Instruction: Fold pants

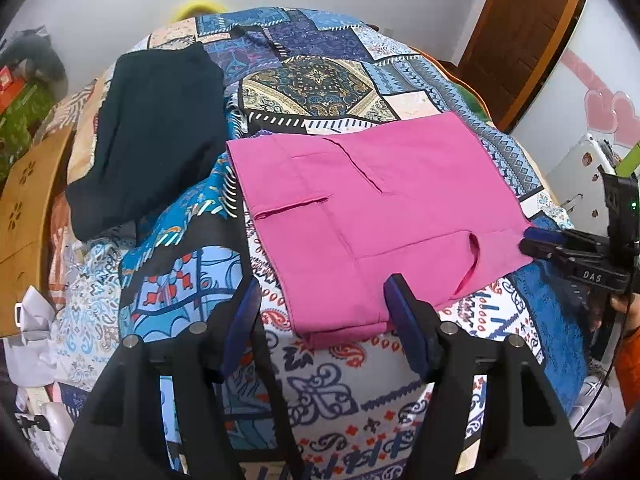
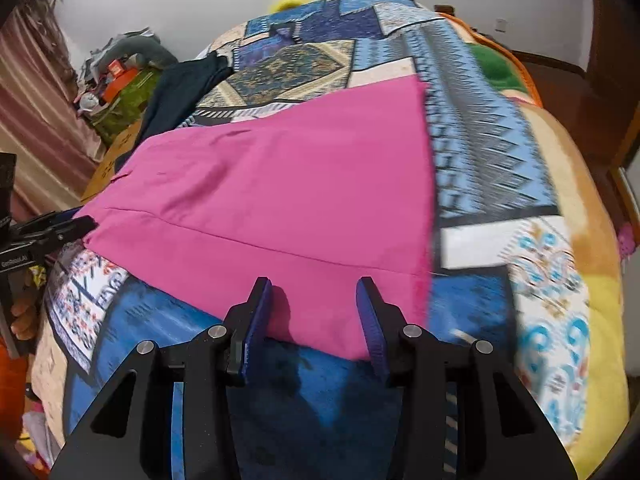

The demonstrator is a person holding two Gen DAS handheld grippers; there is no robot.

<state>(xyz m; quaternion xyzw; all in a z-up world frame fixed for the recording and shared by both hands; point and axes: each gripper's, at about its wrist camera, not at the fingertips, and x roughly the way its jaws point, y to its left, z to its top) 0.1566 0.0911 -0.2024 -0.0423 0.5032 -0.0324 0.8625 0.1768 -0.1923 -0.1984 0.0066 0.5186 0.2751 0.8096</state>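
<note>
Pink pants (image 1: 372,216) lie folded flat on a patterned bedspread (image 1: 320,380); they also show in the right wrist view (image 2: 280,200). My left gripper (image 1: 324,292) is open, its jaws astride the near corner of the pants, holding nothing. My right gripper (image 2: 316,292) is open at the pants' near edge, jaws apart over the fabric, empty. The right gripper also shows in the left wrist view (image 1: 532,240) at the pants' right corner. The left gripper shows at the left edge of the right wrist view (image 2: 76,226).
A dark navy garment (image 1: 156,136) lies folded at the back left of the bed. A wooden board (image 1: 28,200) and clutter stand to the left. A wooden door (image 1: 528,32) and a white appliance (image 1: 580,168) are to the right.
</note>
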